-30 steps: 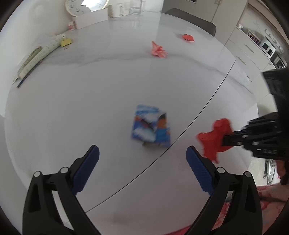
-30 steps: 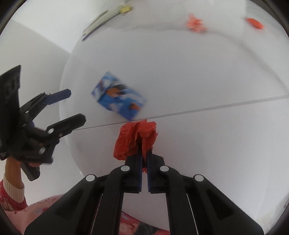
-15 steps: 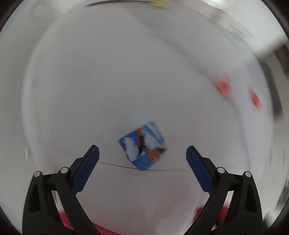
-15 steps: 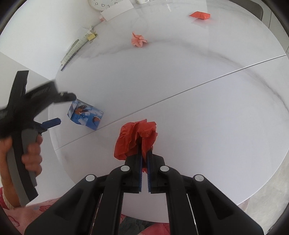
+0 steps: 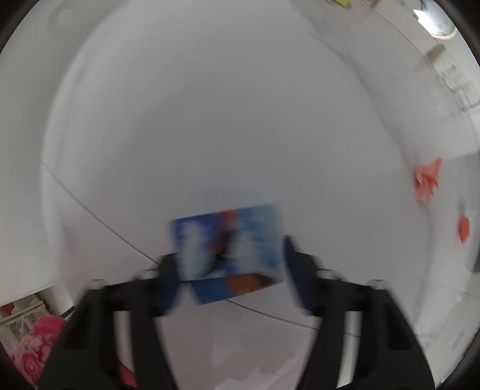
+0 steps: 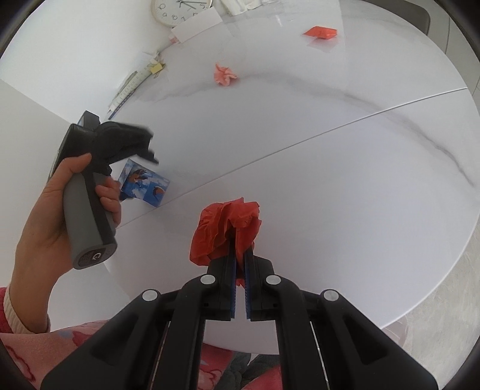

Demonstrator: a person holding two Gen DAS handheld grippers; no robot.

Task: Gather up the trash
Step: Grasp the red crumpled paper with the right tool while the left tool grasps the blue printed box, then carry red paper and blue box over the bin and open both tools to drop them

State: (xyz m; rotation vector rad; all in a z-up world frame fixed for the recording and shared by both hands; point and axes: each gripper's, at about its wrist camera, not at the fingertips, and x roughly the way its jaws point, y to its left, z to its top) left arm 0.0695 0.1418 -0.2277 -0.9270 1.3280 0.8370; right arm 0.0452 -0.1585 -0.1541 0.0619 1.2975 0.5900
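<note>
A small blue printed box (image 5: 228, 240) sits on the white round table (image 5: 210, 120), beside its seam. My left gripper (image 5: 229, 270) points straight down over it with the jaws closing; the blurred pads meet the box's two sides. In the right wrist view the same box (image 6: 147, 187) lies under that gripper, which a hand (image 6: 60, 204) holds. My right gripper (image 6: 239, 258) is shut on a crumpled red paper (image 6: 225, 228), held above the table's near part.
A pink crumpled paper (image 6: 224, 74) and a flat red scrap (image 6: 320, 31) lie farther back on the table. A wall clock (image 6: 180, 10), a white card and a long ruler-like strip (image 6: 132, 84) are at the far left edge. The table's rim (image 6: 420, 303) curves at right.
My left gripper rolled, came down over the blue box and narrowed its jaws onto it. The right gripper drew back and to the right with the red paper.
</note>
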